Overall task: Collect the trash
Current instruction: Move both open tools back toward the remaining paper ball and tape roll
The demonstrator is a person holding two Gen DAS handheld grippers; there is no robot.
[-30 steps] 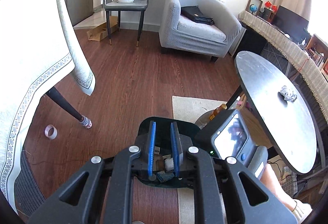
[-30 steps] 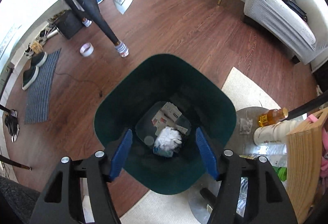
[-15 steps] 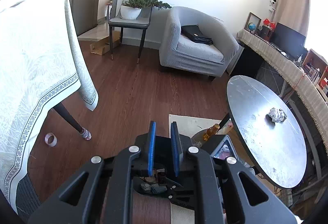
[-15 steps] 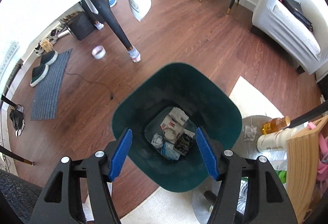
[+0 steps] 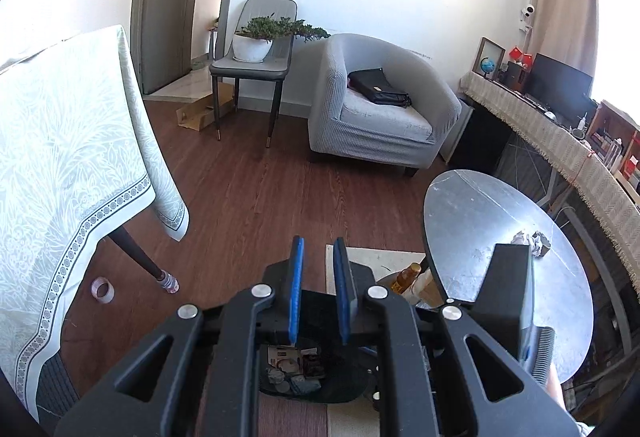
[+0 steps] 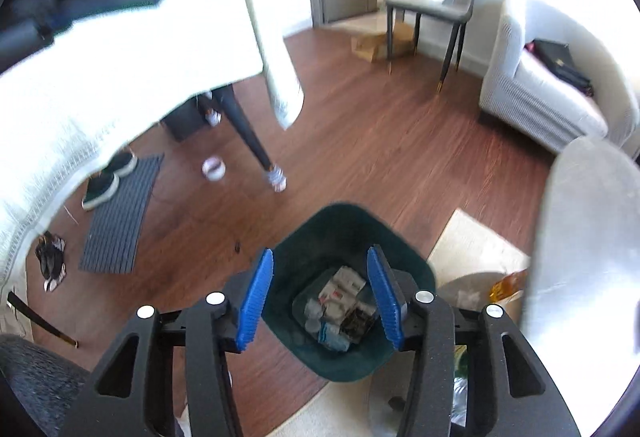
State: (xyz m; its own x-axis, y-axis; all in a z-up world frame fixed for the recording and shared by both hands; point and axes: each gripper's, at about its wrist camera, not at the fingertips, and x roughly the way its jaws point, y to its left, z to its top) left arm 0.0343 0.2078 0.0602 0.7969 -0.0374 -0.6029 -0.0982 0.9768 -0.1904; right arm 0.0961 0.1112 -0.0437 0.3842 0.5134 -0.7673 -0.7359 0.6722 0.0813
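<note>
While both grippers hang above the dark green trash bin (image 6: pixel 352 321), neither one holds anything. The left gripper (image 5: pixel 320 289) has its blue pads drawn nearly together, with only a narrow gap and nothing in it. The right gripper (image 6: pixel 320 301) is about half open and its jaws are closing; between them I see only the bin far below, no object touching the pads.

Inside the bin lie papers, small packets and wrappers (image 6: pixel 340 309). Some carry red and dark print, but it is too small to read.

Beside the bin, on the right, stands a round grey table (image 5: pixel 480 221), and on its far side rests one crumpled piece of trash (image 5: pixel 534 241). Under the table, near the bin, stands a bottle with amber liquid (image 5: pixel 406 277); its label cannot be read.
</note>
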